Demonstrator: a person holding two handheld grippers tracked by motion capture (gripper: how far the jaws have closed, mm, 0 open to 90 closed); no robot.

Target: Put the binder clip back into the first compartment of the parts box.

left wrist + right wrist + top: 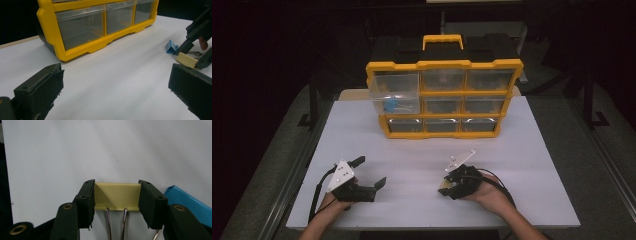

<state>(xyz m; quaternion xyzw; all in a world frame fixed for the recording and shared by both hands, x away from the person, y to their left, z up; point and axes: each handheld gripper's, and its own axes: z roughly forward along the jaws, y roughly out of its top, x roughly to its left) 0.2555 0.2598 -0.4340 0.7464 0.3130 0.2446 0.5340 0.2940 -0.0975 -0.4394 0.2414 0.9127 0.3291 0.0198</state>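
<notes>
Gripping the yellow clip (116, 196) by its two short ends leaves little pad contact, so the likely fault from here is slippage: the smooth metal body could pivot or drop out as the right gripper (116, 202) lifts. A second risk is the blue clip (188, 203), which lies just beside the right jaw; a lift or sideways sweep could catch it and drag it across the table (522, 150). The wire handles of the yellow clip point back between the jaws and could snag on them.

Right gripper: jaws about half open, clamped on the yellow clip, one pad against each end. The clip sits at table level near the front edge, well apart from the organizer (444, 97).

Left gripper (371, 172): jaws spread wide, released, nothing between them. It rests low over the table at the person's left, well apart from both clips.

One organizer drawer (394, 92), upper left, stands pulled out with a blue item inside; judged from this, it is the probable destination for the clips.
</notes>
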